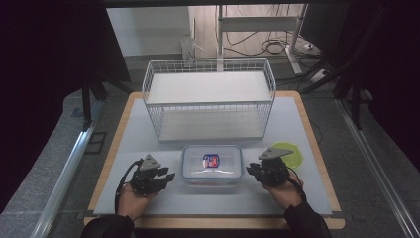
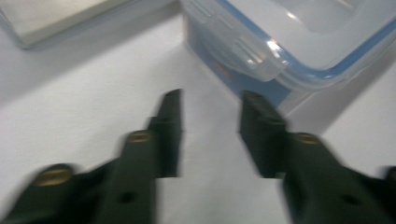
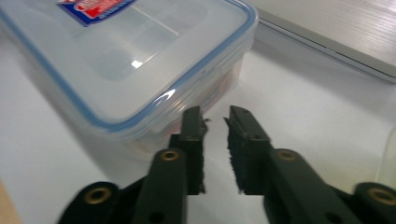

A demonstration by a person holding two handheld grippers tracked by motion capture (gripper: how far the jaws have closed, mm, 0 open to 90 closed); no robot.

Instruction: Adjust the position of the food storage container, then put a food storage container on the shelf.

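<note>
1. Setting: a dim room with dark curtains at both sides and cables on the floor at the back. I work on a grey table top [image 1: 148, 198] edged in wood. A white wire basket [image 1: 208, 99] stands at the far middle of the table.

2. Task item: a clear plastic container [image 1: 212, 165] with a blue-sealed lid and a red-and-blue label sits at the near middle of the table, just in front of the basket. The lid is on. I judge the side clips to be down, though blur in the left gripper view leaves that unsure.

3. A green lid or dish [image 1: 288, 153] lies toward the near right of the table, partly behind my right hand.

4. Left gripper [image 1: 166, 177]: level with the container's left end, jaws spread, nothing between them. Its own view puts the tips just short of the container's corner clip, not touching.

5. Right gripper [image 1: 251, 169]: at the container's right end, jaws parted by a narrow gap, empty. The tips are near the wall below the lid rim; I cannot tell contact.

6. Progress, as I judge it: approach only. The container is not gripped, not lifted and not opened; everything beyond positioning remains.
</note>
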